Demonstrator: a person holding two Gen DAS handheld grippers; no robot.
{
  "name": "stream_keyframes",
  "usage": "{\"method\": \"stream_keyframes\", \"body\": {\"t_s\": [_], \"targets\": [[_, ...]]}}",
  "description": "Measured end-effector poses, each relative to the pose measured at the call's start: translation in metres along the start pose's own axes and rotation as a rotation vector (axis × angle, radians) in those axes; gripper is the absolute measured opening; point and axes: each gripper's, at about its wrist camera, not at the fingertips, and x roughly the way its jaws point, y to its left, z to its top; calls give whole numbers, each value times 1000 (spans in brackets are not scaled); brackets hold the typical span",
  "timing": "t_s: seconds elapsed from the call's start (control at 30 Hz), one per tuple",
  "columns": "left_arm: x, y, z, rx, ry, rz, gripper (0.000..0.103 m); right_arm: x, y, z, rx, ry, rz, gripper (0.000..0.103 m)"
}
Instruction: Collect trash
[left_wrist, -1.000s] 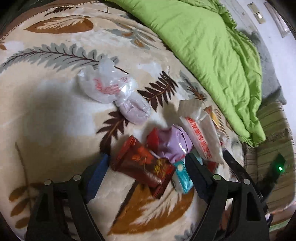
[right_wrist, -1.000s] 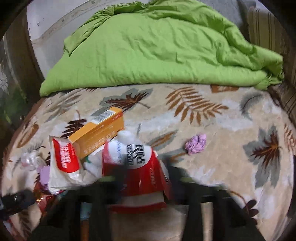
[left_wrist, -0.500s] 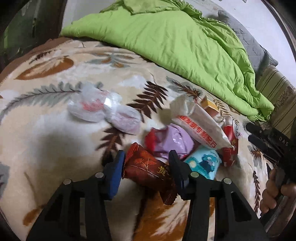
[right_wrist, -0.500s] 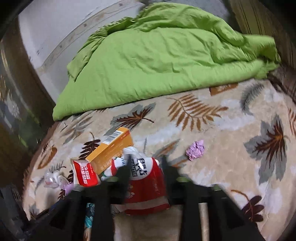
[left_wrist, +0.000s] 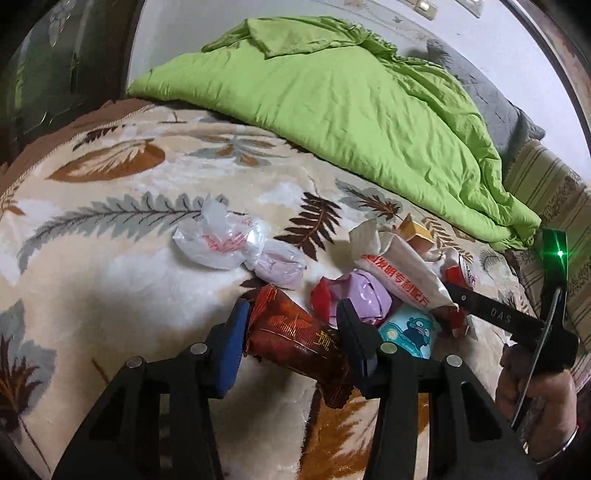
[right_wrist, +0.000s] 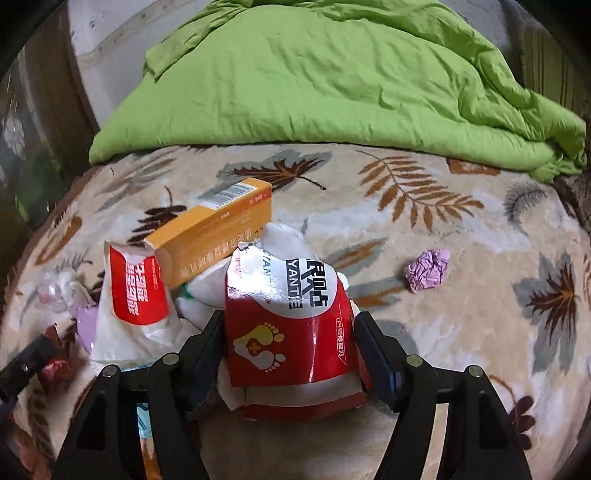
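Gripping a dark red snack wrapper (left_wrist: 295, 338), the left gripper (left_wrist: 291, 341) is pressing its blue pads on both sides of it. The right gripper (right_wrist: 290, 345) has just been opening its jaws, and the red and white packet (right_wrist: 288, 325) is standing between the fingers; on the right side a small gap is showing, while on the left I cannot tell if the pad is touching.

Around this packet the other trash is lying in one heap on the leaf-patterned blanket (right_wrist: 461, 332): an orange box (right_wrist: 216, 230), a white pouch with red label (right_wrist: 135, 295), and a blue cartoon sachet (left_wrist: 406, 334). A crumpled purple paper (right_wrist: 428, 269) is lying apart to the right. A clear plastic bag (left_wrist: 218, 242) is resting left of the heap. A green quilt (right_wrist: 314, 81) is lying behind.
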Motion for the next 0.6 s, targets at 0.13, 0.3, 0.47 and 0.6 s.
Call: {"method": "stream_keyframes", "body": {"t_s": [0.13,0.3,0.47,0.6], "targets": [[-3,-7,0,35,-19,10,47,-9,-8,-1,44,-14,21,54],[-7,-19,0,93,-60,34,47,-26,-10,1,74,-63,37,49],[-6,-26,0,130,-75,55,47,-59,5,4,39,-207,102,49],[-5,-28,-1,148,-83,80,47,-69,26,0,-19,-237,186,49]]}}
